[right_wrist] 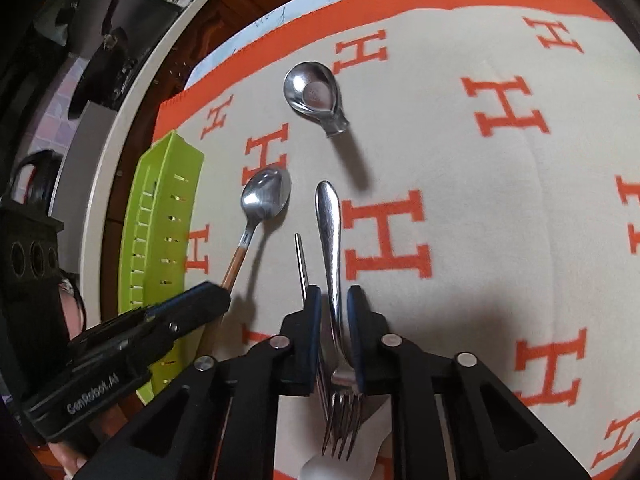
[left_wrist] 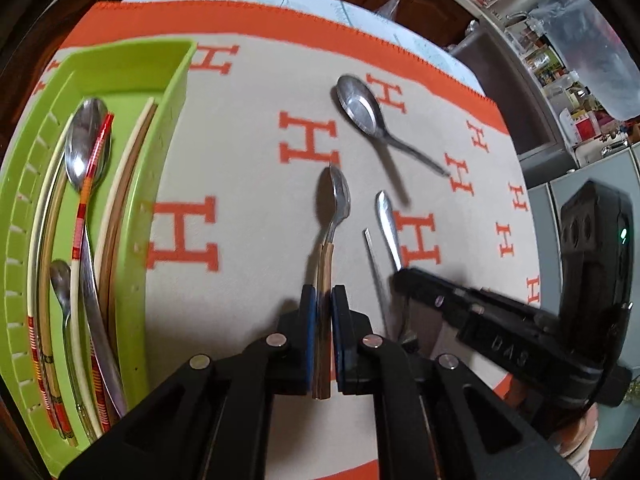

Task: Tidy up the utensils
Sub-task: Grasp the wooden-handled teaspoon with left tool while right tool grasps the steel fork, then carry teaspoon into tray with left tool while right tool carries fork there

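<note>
My left gripper (left_wrist: 324,300) is shut on the wooden handle of a small spoon (left_wrist: 336,196), held above the cloth; it also shows in the right wrist view (right_wrist: 264,196). My right gripper (right_wrist: 334,300) is shut on a steel fork (right_wrist: 332,240), tines toward the camera, handle pointing away; its handle shows in the left wrist view (left_wrist: 386,220). A thin metal rod (right_wrist: 301,258) lies beside the fork. A short-handled steel soup spoon (left_wrist: 360,106) lies on the cloth ahead. The green tray (left_wrist: 176,92) at left holds spoons and several chopsticks.
An orange-bordered cream cloth with orange H marks (left_wrist: 248,184) covers the table. The right gripper's body (left_wrist: 500,320) shows at right in the left wrist view. A white item (right_wrist: 320,470) lies under the fork tines. Kitchen clutter stands at the far right.
</note>
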A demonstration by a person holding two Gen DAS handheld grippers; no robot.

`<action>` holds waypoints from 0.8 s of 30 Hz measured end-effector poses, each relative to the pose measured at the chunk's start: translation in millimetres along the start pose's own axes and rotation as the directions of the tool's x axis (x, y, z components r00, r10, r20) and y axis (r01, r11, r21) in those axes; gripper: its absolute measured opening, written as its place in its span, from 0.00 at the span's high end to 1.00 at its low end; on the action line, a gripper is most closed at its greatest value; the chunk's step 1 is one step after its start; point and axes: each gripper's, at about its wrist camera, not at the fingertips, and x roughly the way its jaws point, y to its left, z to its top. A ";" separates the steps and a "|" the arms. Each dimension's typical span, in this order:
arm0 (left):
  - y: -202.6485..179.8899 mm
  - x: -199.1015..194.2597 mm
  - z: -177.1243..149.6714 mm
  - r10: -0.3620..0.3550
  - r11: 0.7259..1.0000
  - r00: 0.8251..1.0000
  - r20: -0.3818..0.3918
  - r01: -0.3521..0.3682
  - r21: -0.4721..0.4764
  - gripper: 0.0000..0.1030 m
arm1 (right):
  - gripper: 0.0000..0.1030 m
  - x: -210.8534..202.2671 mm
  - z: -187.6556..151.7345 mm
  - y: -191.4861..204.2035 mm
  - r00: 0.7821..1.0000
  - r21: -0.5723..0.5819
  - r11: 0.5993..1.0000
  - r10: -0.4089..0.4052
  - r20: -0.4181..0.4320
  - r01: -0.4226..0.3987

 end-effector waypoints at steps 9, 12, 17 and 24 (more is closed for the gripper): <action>2.1 18.1 -2.8 0.014 1.000 0.998 -0.062 -0.013 0.011 0.95 | 0.95 0.8 -3.4 8.0 0.999 -0.022 0.999 -0.041 0.005 0.041; -2.4 20.0 1.5 0.031 0.999 0.998 -0.060 -0.030 0.033 0.92 | 0.95 0.8 -3.9 8.4 0.999 -0.022 0.999 -0.037 0.001 0.037; -12.1 24.4 10.9 0.062 0.996 0.997 -0.056 -0.058 0.068 0.87 | 0.95 0.5 -5.1 2.8 1.000 -0.017 1.000 -0.025 0.001 0.025; -32.8 28.0 9.4 0.167 0.971 0.986 -0.027 -0.159 0.178 0.95 | 0.95 -0.2 -5.7 -0.5 1.000 -0.011 1.000 -0.014 0.002 0.014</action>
